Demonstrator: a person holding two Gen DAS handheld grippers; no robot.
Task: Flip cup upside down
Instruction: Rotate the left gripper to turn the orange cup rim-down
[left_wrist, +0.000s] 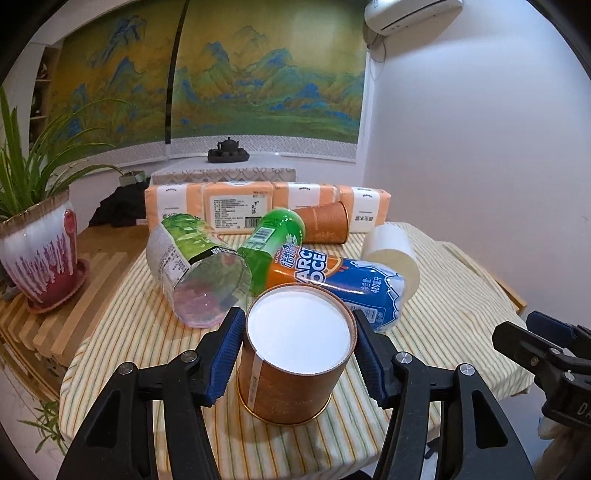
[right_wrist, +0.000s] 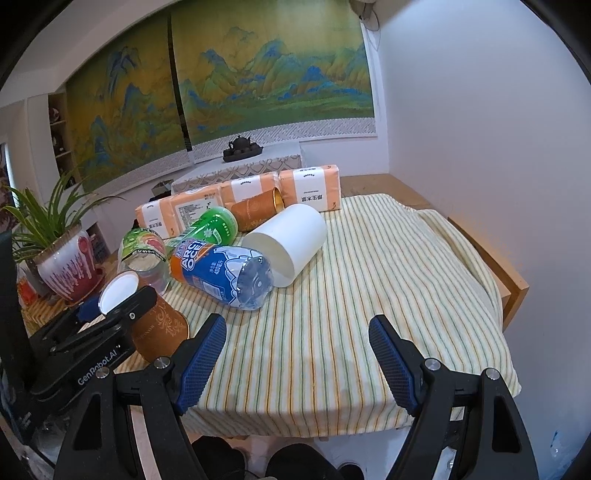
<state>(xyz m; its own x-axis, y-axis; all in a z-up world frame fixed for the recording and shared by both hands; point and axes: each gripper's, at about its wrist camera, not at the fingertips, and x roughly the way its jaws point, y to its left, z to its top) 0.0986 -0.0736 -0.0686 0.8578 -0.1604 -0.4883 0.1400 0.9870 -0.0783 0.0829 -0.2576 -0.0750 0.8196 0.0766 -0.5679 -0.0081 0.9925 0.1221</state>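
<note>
**Cup in left tool, base up, rim near cloth**

Orange cup (left_wrist: 291, 354) clamped between the blue pads (left_wrist: 227, 354) of the left tool (left_wrist: 297, 356) — one pad pressing each side wall, about mid-height. White closed base facing up and toward the left wrist camera; gold-edged rim pointing down at the striped cloth (left_wrist: 147, 332) on the worktop. Long axis near vertical, tipped a little: in the right wrist view the cup (right_wrist: 159, 321) leans with base up-left and rim down-right. Rim looks touching or just above the cloth — cannot tell which.

Cup lies straight ahead of the left tool, between its fingers, at the near left part of the worktop. Right tool (right_wrist: 297, 354) spread wide apart, nothing between its pads, well apart from the cup and off to its right. Left side clearly the nearer one, and the only one engaged.

Judgement: flip nearly done, cup already inverted; remaining move likely a short lowering to seat the rim flat, then release. Turns on squaring the axis to vertical so the whole rim lands at once; a tilted landing could tip it.

Clutter just behind the cup: blue-label bottle (left_wrist: 354, 284), green bottle (left_wrist: 273, 240), clear bottle (left_wrist: 199, 266), white cup (left_wrist: 391, 251) lying on its side, second orange cup (left_wrist: 325, 221) also lying down, tissue packs (left_wrist: 240, 206) at the back. Blue-label bottle close to the right finger — some risk of a nudge on opening.
</note>
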